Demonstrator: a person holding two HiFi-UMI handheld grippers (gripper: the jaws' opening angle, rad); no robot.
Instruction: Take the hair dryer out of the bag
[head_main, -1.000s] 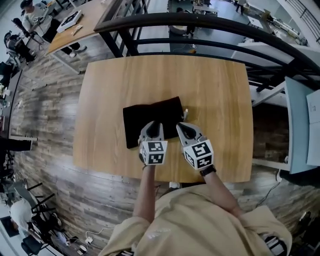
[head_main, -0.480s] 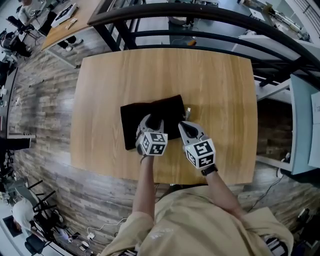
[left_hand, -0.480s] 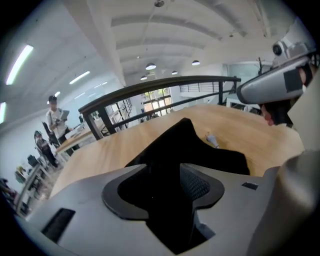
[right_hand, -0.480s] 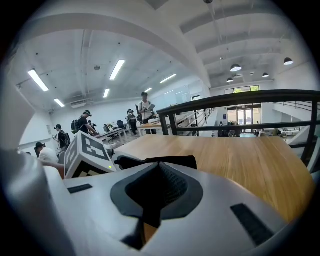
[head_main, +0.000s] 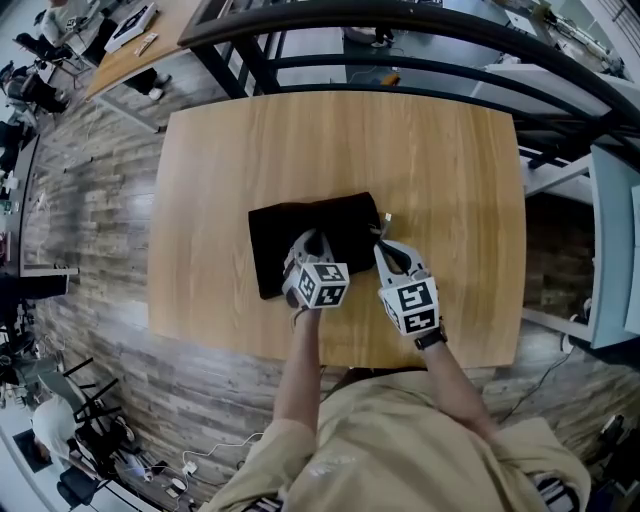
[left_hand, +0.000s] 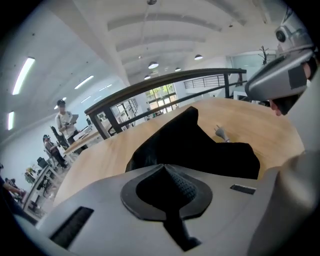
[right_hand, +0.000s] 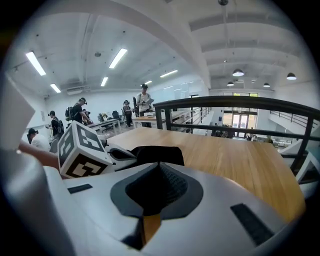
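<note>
Wooden surface (head_main: 430, 150) fills most of the head view, bare except for the black bag (head_main: 272, 245), which lies flat a little near of centre. You cannot see the hair dryer itself; judging by the lead, it is inside the bag.

Your left hand-held gripper (head_main: 312, 238) sits over the near part of the bag with its jaws clenched. The tips meet right at the black cloth, but the left gripper view does not show whether any fabric is pinched between them. Your right hand-held gripper (head_main: 381, 244) is at the bag's right edge, also clenched and holding nothing: bare wood shows through the slot under its jaws.

A small plug (head_main: 387, 215) on a short run of cord pokes out at the bag's far right corner, just beyond the right tips.

You appear to be at the start, lining up on the bag's open end, with nothing drawn out yet. Next, pin the bag with the left, release the right jaws and close them on the cord or the mouth. Pull gently, since the cloth may drag along.
</note>
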